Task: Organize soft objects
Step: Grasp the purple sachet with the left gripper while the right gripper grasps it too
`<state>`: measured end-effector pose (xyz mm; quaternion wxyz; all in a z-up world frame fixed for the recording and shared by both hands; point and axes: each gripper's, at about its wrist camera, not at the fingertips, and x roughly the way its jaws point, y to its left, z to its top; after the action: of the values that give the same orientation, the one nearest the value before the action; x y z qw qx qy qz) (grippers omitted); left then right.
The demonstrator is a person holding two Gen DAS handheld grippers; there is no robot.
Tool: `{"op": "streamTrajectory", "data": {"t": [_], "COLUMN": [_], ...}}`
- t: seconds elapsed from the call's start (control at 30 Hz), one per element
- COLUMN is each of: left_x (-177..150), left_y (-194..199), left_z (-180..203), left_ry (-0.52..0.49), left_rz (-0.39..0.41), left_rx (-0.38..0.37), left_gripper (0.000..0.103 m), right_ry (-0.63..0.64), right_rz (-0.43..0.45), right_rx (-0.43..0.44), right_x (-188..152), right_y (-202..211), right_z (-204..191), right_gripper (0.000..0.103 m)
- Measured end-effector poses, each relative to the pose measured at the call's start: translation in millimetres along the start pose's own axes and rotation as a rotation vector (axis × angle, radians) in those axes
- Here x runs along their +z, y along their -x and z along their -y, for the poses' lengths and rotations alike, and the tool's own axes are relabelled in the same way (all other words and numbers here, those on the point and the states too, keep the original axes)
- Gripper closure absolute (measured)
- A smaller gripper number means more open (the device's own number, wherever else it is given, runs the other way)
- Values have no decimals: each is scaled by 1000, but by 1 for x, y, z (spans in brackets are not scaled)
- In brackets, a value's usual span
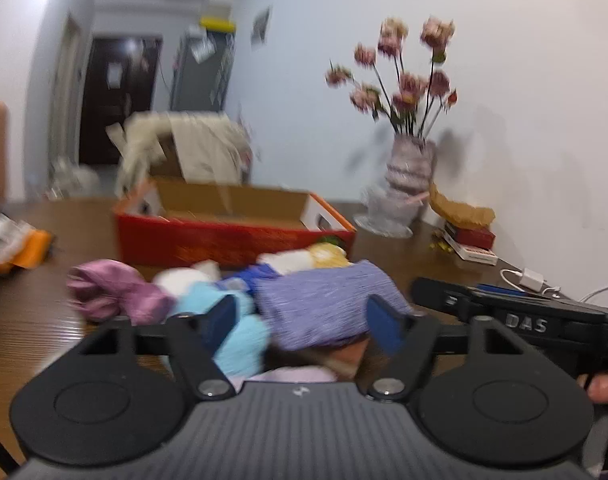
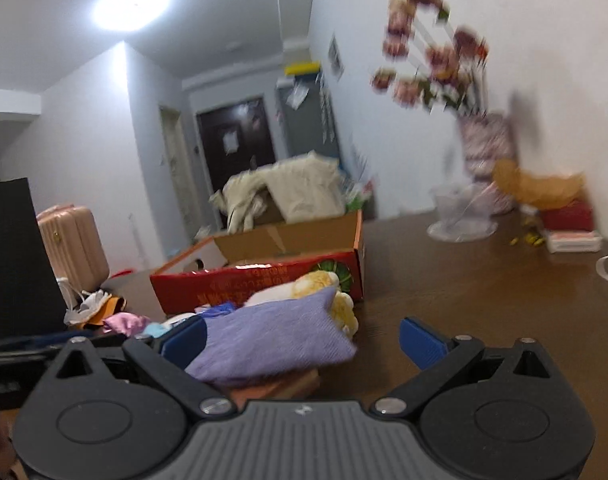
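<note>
A heap of soft things lies on the brown table [image 2: 484, 292] in front of an open red cardboard box [image 1: 231, 240] [image 2: 263, 276]. On top is a lilac knitted cloth [image 1: 324, 304] [image 2: 271, 340]. Around it lie a light-blue soft piece [image 1: 239, 336], a shiny pink cloth [image 1: 111, 292] [image 2: 123, 323] and a white-and-yellow plush [image 1: 304, 258] [image 2: 328, 288]. My left gripper [image 1: 304, 322] is open, with the lilac cloth between its blue pads. My right gripper [image 2: 304, 342] is open wide; the cloth lies against its left pad [image 2: 183, 340] and its right pad is free.
A vase of pink flowers [image 1: 410, 168] [image 2: 488, 148] stands at the wall with a clear dish and red books [image 1: 472, 240]. A white charger and cable [image 1: 532, 280] lie at the right. Crumpled wrappers [image 1: 15, 244] lie at the left. A pink suitcase [image 2: 73, 244] stands beyond the table.
</note>
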<state>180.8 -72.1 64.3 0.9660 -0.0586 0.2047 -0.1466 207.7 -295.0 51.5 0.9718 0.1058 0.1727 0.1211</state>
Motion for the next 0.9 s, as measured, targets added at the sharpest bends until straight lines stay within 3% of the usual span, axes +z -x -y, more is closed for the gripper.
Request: {"op": "streamTrajectory", "data": {"t": [0.03, 0.23, 0.27, 0.3, 0.33, 0.5, 0.53, 0.73, 0.9], "left_x": [4, 9, 8, 7, 5, 6, 7, 27, 78], "left_y": [-14, -74, -79, -82, -85, -75, -71, -44, -41], "left_z": [1, -4, -5, -6, -6, -2, 0, 7, -2], "left_ry": [10, 45, 53, 56, 59, 53, 47, 12, -14], "left_rz": [-28, -163, -180, -195, -212, -193, -180, -92, -21], "left_rx": [-6, 3, -8, -18, -30, -75, -87, -146, -161], "left_gripper": [42, 57, 63, 83, 94, 102, 102, 102, 102], "right_ry": [-8, -67, -74, -88, -96, -83, -79, -47, -18], "right_rz": [-25, -147, -164, -174, -176, -168, -164, -88, 0], "right_rx": [25, 157, 168, 181, 199, 235, 230, 225, 240], "right_x": [6, 16, 15, 13, 11, 8, 7, 21, 59], "right_y": [-14, -75, -81, -87, -89, -76, -70, -33, -34], "right_z": [9, 34, 33, 34, 33, 26, 25, 10, -4], "right_gripper": [16, 36, 39, 49, 58, 83, 98, 99, 100]}}
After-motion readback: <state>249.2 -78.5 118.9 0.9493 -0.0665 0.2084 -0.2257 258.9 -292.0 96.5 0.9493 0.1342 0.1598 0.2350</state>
